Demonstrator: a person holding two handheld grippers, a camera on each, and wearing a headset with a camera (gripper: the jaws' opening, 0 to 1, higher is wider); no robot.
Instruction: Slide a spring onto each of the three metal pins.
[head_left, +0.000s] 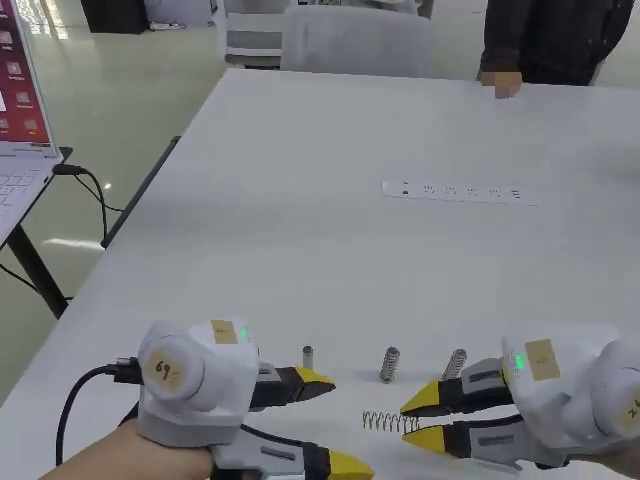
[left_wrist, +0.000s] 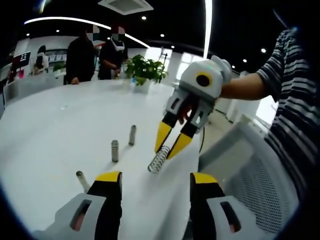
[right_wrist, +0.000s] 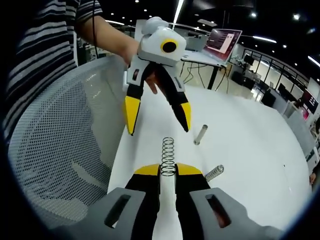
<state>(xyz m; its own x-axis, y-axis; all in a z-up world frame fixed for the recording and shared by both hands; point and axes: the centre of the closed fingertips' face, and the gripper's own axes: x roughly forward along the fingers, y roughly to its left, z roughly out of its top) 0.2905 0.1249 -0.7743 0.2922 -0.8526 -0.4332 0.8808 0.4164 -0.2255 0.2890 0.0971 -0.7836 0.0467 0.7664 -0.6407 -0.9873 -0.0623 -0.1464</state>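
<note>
Three short metal pins stand in a row near the table's front edge. The left pin (head_left: 308, 357) is bare; the middle pin (head_left: 390, 365) and the right pin (head_left: 457, 362) each carry a spring. My right gripper (head_left: 422, 420) is shut on one end of a loose spring (head_left: 388, 422), which sticks out level towards the left. In the right gripper view the spring (right_wrist: 168, 150) points away between the closed jaws, with the bare pin (right_wrist: 201, 134) beyond it. My left gripper (head_left: 335, 422) is open with nothing between its jaws, facing the right gripper (left_wrist: 170, 145) and its spring (left_wrist: 158, 161).
A white power strip (head_left: 460, 192) lies mid-table. A laptop (head_left: 20, 110) sits on a side stand at the left, with a cable hanging from it. A person (head_left: 550, 40) stands at the table's far edge. A mesh chair (right_wrist: 60, 150) is close to the near edge.
</note>
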